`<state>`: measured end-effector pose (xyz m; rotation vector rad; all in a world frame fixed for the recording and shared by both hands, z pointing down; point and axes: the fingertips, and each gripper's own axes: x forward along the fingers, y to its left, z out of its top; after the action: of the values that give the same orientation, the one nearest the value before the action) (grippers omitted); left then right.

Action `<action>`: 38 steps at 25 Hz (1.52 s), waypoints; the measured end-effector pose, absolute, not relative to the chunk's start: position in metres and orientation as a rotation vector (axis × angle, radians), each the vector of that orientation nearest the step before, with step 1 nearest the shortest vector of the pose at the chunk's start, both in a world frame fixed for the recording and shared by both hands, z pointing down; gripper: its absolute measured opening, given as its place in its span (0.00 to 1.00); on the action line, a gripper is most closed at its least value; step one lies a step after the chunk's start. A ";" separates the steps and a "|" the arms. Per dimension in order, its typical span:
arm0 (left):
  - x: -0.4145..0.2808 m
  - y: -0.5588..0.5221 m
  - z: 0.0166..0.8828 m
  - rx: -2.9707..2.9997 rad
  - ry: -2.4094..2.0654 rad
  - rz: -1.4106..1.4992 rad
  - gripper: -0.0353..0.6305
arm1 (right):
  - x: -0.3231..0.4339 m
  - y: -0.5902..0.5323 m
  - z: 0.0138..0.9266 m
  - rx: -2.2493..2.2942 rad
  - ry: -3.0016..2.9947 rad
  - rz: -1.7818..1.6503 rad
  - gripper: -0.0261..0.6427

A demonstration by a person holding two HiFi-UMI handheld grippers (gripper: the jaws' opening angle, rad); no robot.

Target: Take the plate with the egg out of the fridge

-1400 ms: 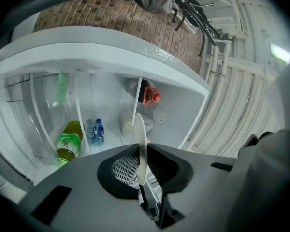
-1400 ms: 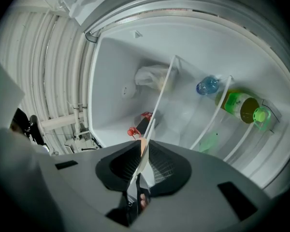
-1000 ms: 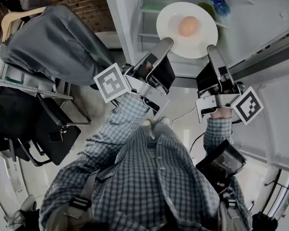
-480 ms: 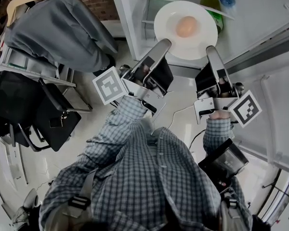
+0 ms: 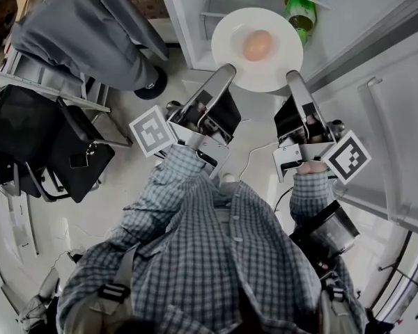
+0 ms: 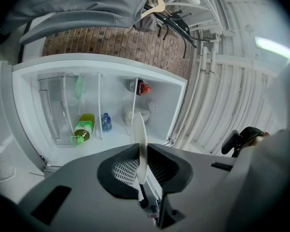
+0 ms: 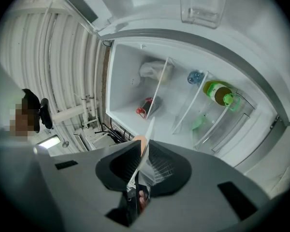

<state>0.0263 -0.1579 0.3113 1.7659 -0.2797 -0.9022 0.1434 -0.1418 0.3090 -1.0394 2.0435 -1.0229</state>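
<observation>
A person in a checked shirt [image 5: 216, 256] holds a white plate [image 5: 231, 44] level in front of the open fridge [image 5: 188, 19], with 1 egg [image 5: 257, 45] resting at its centre. The left gripper [image 5: 223, 74] clamps the plate's near-left rim and the right gripper [image 5: 292, 78] clamps its near-right rim. Each gripper view shows the rim edge-on, pinched between 2 jaws. Beyond the plate, a green bottle [image 5: 298, 11] lies inside the fridge. To the left, a grey cloth [image 5: 90, 33] drapes over a chair [image 5: 28, 2].
</observation>
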 end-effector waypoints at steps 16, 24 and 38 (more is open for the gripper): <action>0.015 -0.089 0.340 1.733 -0.366 -0.861 0.14 | 0.132 -0.077 0.341 -1.006 2.007 -1.120 0.12; 0.004 -0.074 0.346 1.724 -0.350 -0.848 0.14 | 0.122 -0.062 0.348 -1.024 1.988 -1.121 0.12; -0.020 -0.081 0.357 1.698 -0.358 -0.850 0.14 | 0.097 -0.071 0.351 -1.011 1.996 -1.123 0.12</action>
<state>-0.0203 -0.0812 0.3575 1.6982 -0.3583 -0.8501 0.0969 -0.0709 0.3510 -1.0114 1.9955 -1.1231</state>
